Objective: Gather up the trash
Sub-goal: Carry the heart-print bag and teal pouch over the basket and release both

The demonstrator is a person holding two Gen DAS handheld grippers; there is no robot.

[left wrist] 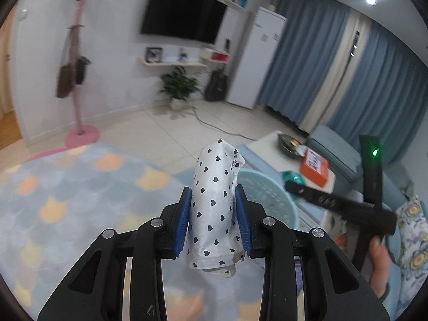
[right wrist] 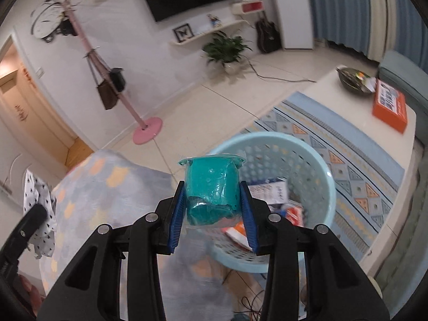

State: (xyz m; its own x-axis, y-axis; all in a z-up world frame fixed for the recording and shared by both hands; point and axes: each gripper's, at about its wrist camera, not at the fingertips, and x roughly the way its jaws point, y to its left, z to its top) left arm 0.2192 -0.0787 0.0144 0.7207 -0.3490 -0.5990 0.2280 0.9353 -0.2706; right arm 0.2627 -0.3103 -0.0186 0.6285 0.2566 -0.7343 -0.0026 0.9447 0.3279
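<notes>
The living room filled both views: a white wall with a dark television (left wrist: 184, 13), a pink coat stand (right wrist: 112, 72) hung with bags, a potted plant (right wrist: 226, 46), a guitar (right wrist: 267, 34) beside a white fridge (left wrist: 263, 56), and blue curtains (left wrist: 347, 61) along the far side. Only the right wrist view took in the open doorway on the left and the patterned blue rug (right wrist: 345, 157) on the tiled floor. Only the left wrist view showed the person's right hand (left wrist: 379, 254) wrapped round the other tool's black handle.

A pale blanket (left wrist: 67, 192) with orange and yellow shapes spread under both claws. Off to the right stood the cream worktop (right wrist: 345, 101), carrying an orange box (right wrist: 390, 107) and a dark bowl (right wrist: 353, 79) of odds and ends.

The light blue perforated basket (right wrist: 315, 165) sat on the floor between blanket and worktop; the right wrist view looked down into it and found printed cartons and orange wrappers lying inside.

The left claw (left wrist: 214, 214) was pinching a crumpled white wrapper with black hearts (left wrist: 214, 200), held upright above the blanket. The right claw (right wrist: 212, 206) was clamped on a teal plastic packet (right wrist: 211, 187), poised in front of the basket's near rim.
</notes>
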